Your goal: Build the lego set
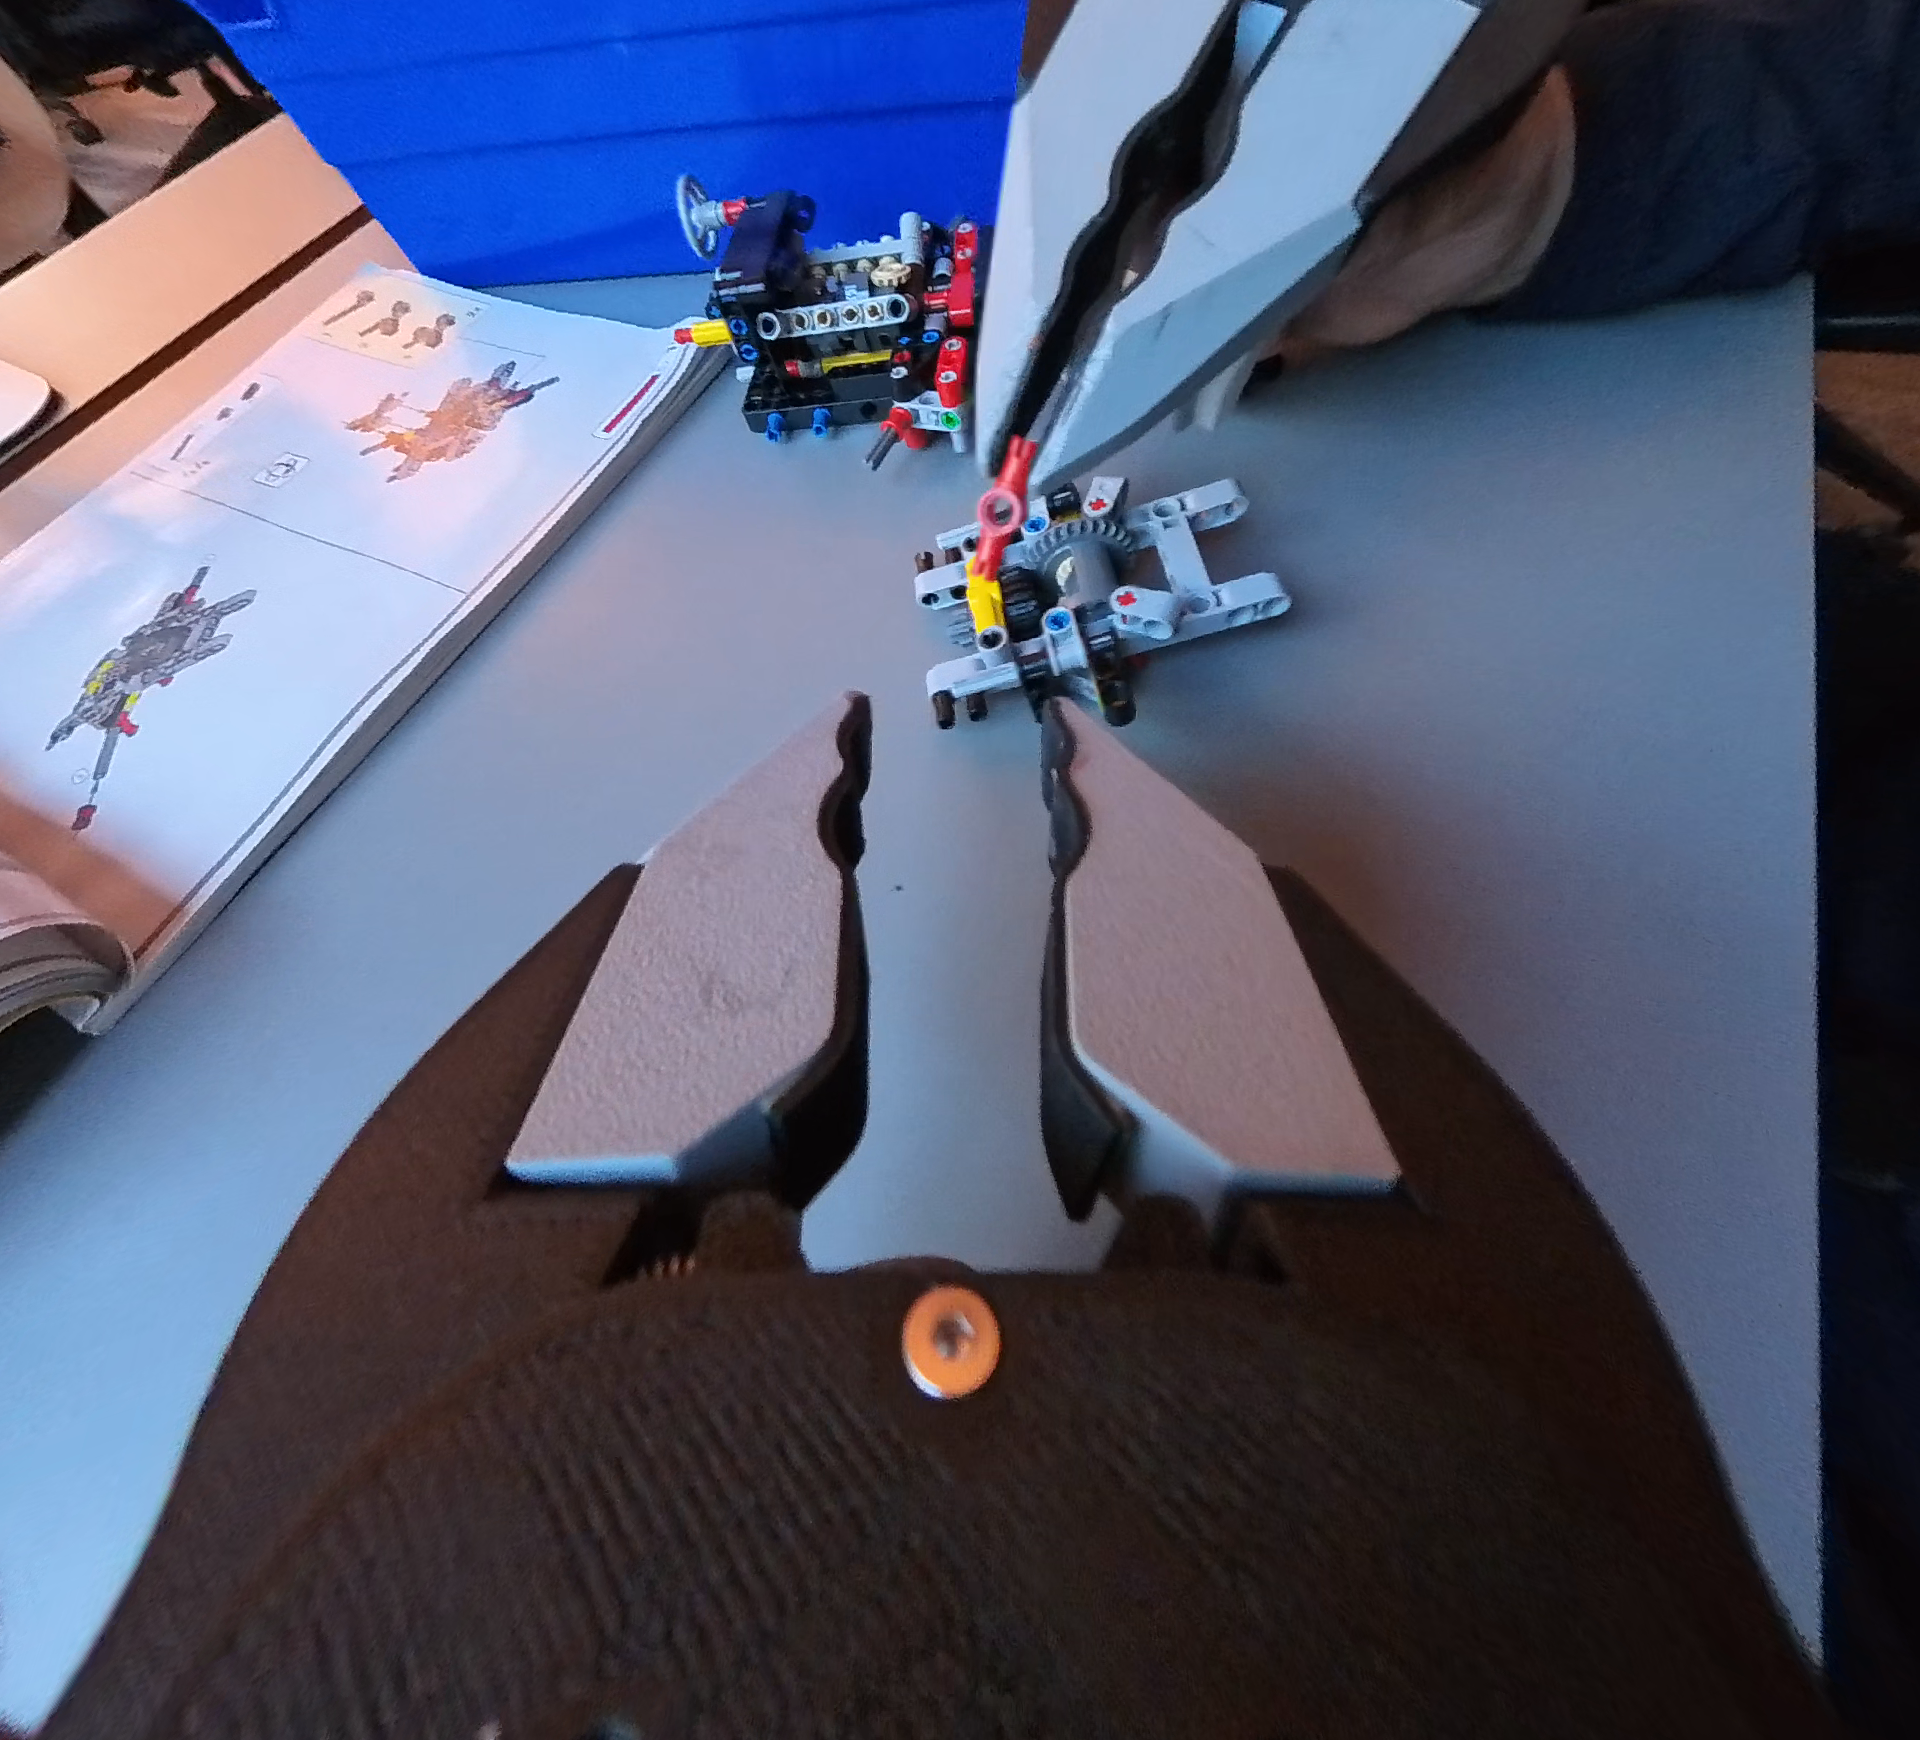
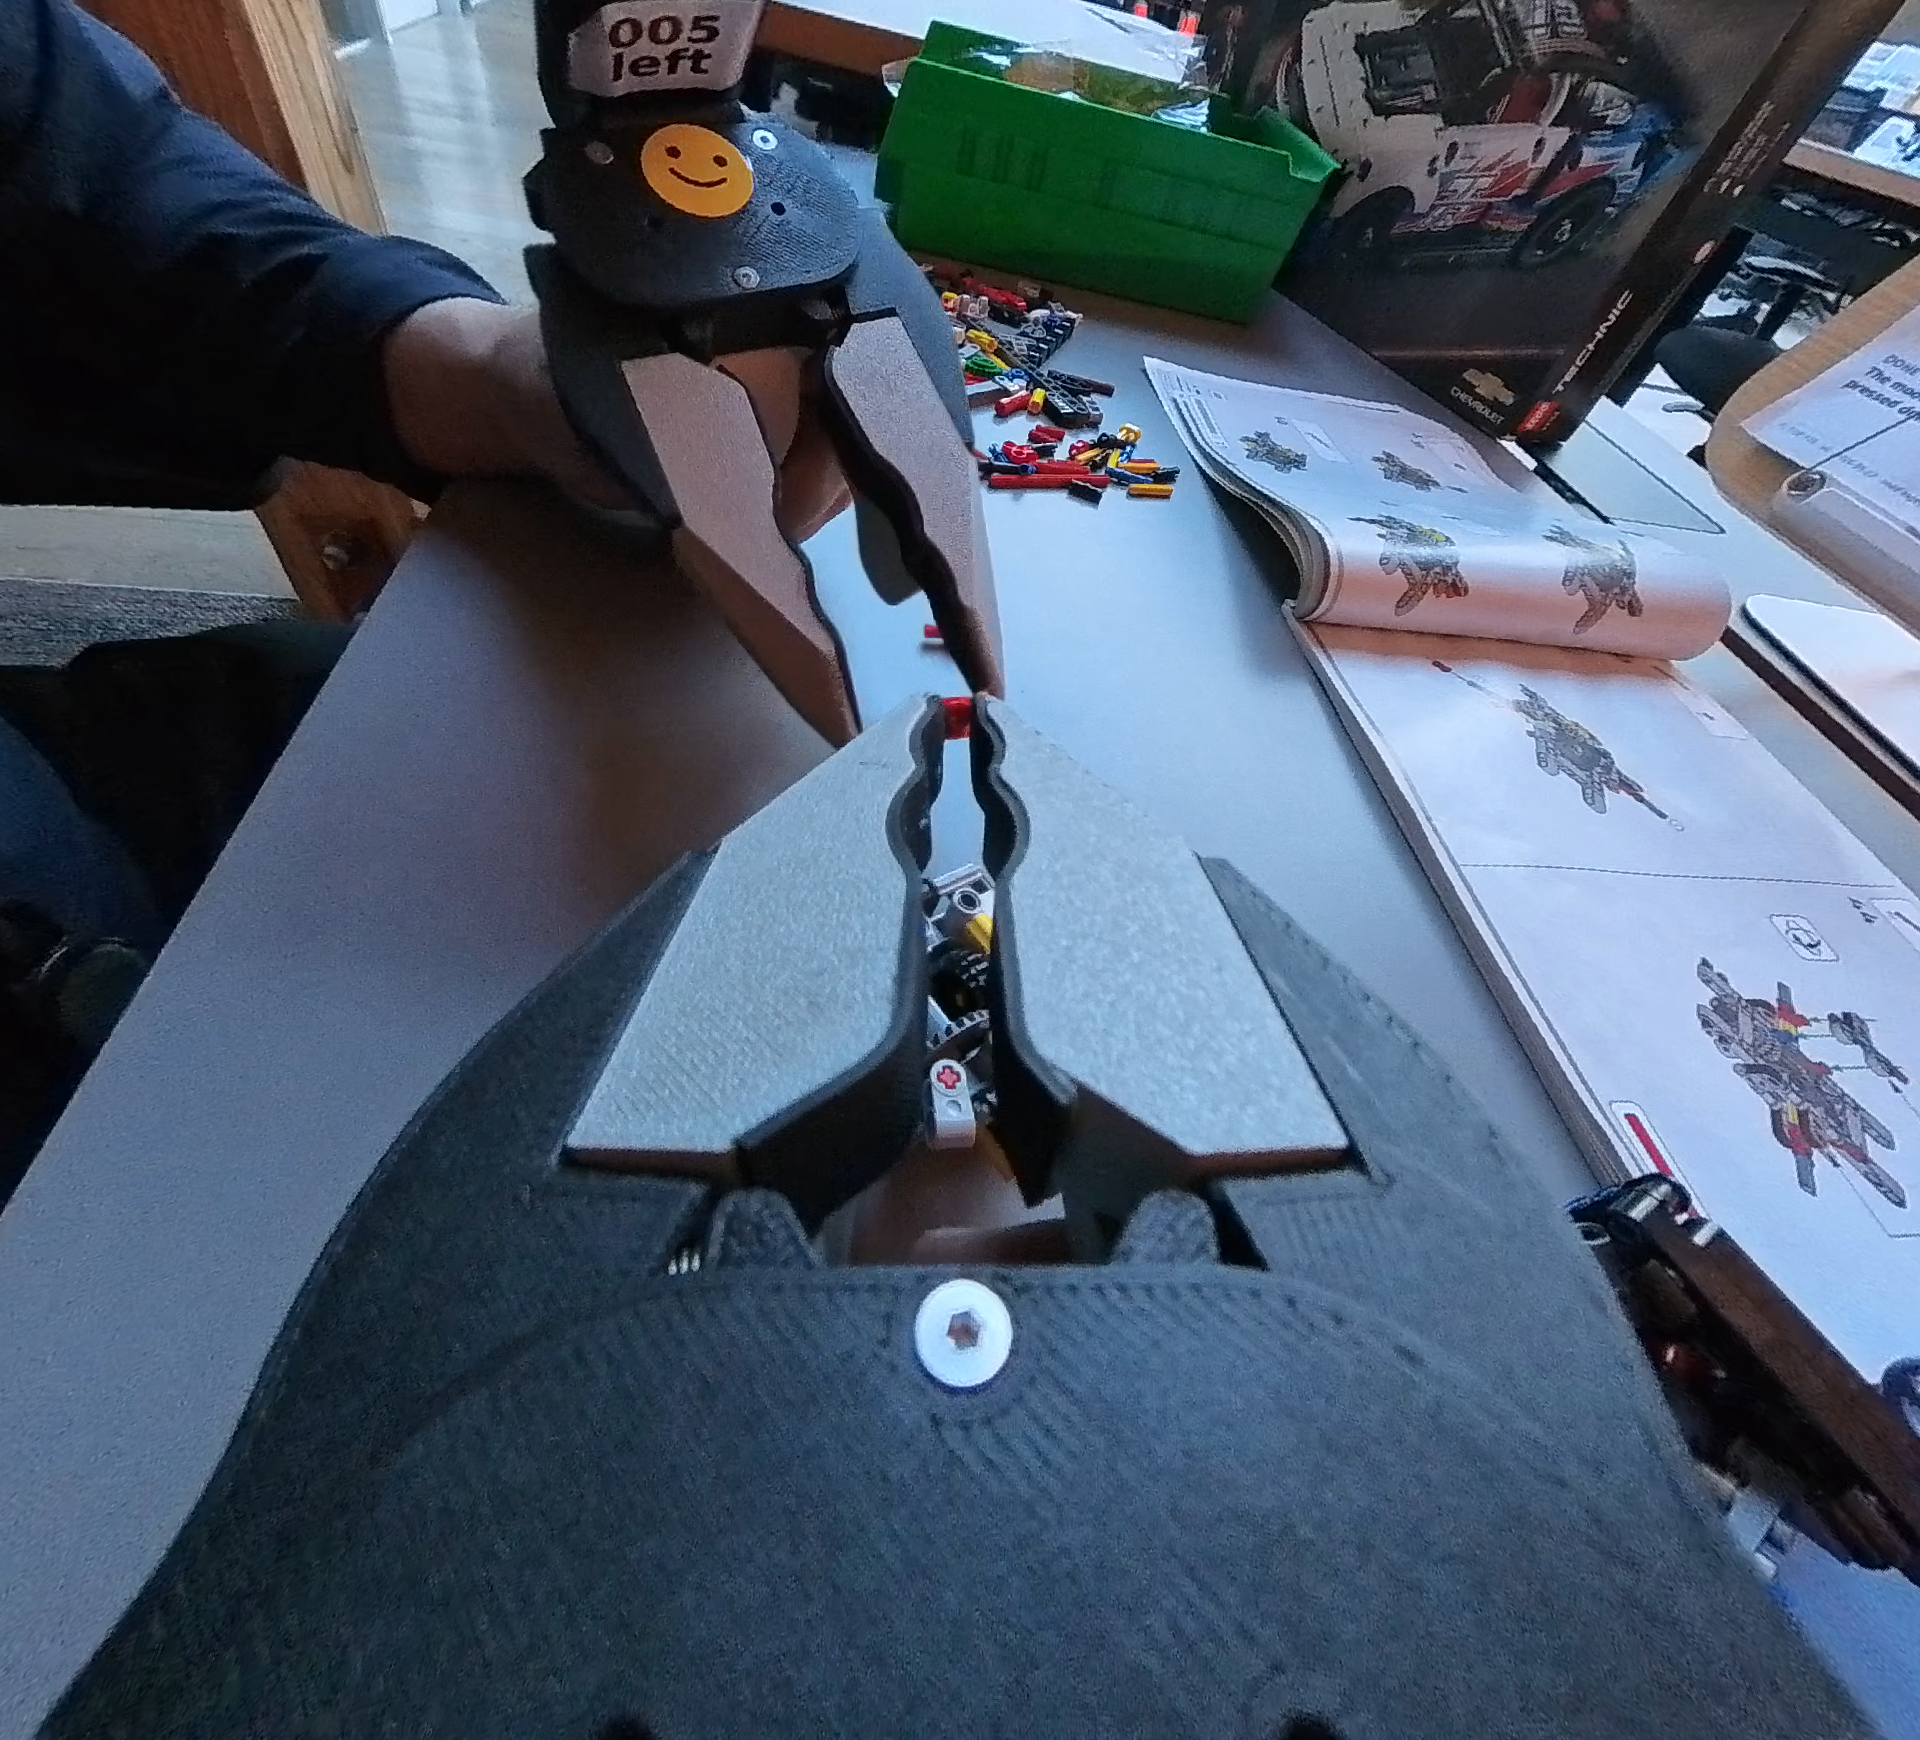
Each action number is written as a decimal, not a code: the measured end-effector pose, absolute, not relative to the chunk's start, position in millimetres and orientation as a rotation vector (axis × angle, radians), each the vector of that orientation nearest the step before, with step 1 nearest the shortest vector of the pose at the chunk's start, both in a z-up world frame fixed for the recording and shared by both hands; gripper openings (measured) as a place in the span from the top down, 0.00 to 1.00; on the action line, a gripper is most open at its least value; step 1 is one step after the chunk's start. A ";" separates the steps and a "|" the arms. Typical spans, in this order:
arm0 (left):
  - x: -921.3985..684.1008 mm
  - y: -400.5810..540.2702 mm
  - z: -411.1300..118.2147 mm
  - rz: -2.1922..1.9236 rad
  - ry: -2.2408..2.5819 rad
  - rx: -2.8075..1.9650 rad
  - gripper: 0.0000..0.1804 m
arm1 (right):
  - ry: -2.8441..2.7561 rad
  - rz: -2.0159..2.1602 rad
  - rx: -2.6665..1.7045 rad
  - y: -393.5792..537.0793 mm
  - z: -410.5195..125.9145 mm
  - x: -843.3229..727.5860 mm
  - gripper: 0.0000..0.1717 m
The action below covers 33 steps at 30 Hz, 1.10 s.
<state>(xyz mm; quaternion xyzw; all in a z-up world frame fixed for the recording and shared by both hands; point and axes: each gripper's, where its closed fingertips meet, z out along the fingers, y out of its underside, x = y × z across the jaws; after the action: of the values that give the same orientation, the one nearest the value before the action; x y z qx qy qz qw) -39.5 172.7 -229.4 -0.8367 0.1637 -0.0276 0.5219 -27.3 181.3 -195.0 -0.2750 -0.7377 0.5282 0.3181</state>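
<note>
Left tool [image 1: 956, 714] hangs released, fingertips near the grey assembly [image 1: 1091, 594] on the surface [image 1: 644, 651], while at twelve o'clock the right tool [image 1: 1023, 443] grips a red rod [image 1: 1003, 506] (meeting the assembly's yellow piece [image 1: 985, 599]).

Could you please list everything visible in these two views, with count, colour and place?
Grey subassembly: one, grey with yellow and black, on table before the left gripper.
Red connector: one, red, pinched at right gripper's tips, over subassembly.
Black chassis build: one, by blue bin.
Blue bin: one, far edge.
Green bin: one.
Loose pieces: many, mixed colours.
Instruction booklet: one, open.
Set box: one, upright.
Table: grey.
Left gripper: open, holding nothing.
Right gripper: closed on the connector.
</note>
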 end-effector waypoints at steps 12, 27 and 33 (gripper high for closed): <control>-42.3 172.7 -220.0 -0.041 0.384 -1.941 0.81 | -1.984 1.419 -0.706 167.6 -199.0 -25.1 0.99; -28.8 170.2 -212.5 -0.115 0.430 -1.885 0.89 | -1.970 1.490 -0.707 162.6 -194.5 -24.0 0.99; -20.3 168.6 -208.0 -0.169 0.448 -1.853 0.92 | -1.981 1.508 -0.699 158.2 -194.8 -22.8 0.99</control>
<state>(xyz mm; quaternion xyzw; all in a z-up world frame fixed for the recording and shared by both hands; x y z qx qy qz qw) -20.3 168.6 -208.0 -0.7914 0.1914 -0.0723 0.5760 -22.8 158.2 -194.8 -0.2599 -0.7367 0.5608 0.2745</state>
